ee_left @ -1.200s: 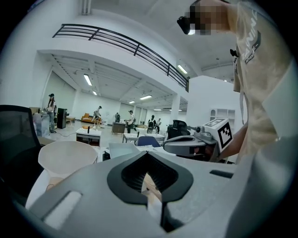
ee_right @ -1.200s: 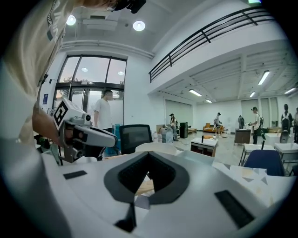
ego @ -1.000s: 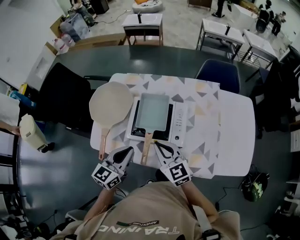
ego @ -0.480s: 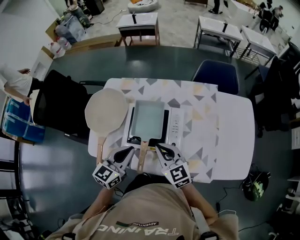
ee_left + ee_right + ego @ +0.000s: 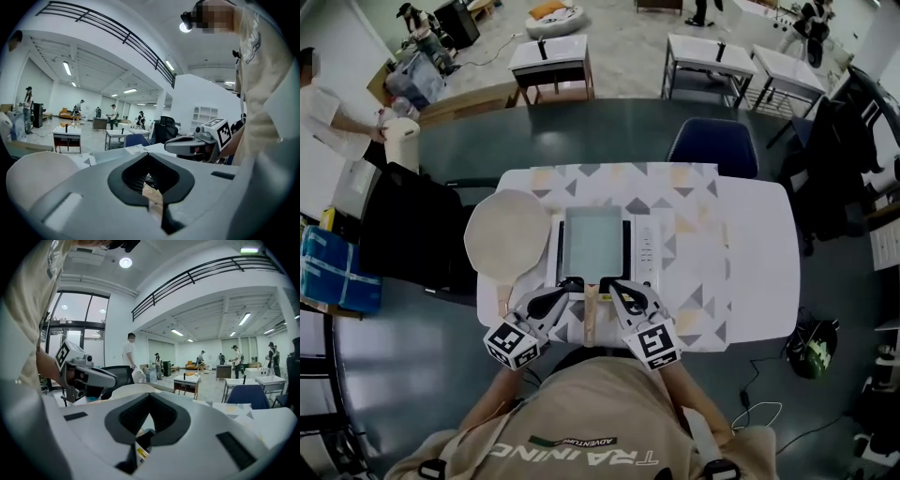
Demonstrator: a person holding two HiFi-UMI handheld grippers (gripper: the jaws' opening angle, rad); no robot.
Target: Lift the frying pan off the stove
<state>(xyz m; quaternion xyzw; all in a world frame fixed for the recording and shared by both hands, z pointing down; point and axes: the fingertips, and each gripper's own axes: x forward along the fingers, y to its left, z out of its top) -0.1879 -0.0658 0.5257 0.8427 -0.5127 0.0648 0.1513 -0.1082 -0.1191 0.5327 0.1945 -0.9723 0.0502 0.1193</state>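
Sitting on the desk (image 5: 750,253), the stove (image 5: 648,246) is topped by the rectangular frying pan (image 5: 592,239), whose wooden handle (image 5: 590,314) is pointed toward 6 o'clock. The handle is flanked by the left gripper (image 5: 569,284) at its 9 o'clock and the right gripper (image 5: 614,284) at its 3 o'clock; both pairs of jaws are clenched, empty.

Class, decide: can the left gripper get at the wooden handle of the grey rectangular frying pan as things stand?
Probably yes. The left gripper lies just beside the wooden handle, with nothing between them. Its jaws are shut, though, so they must open first.
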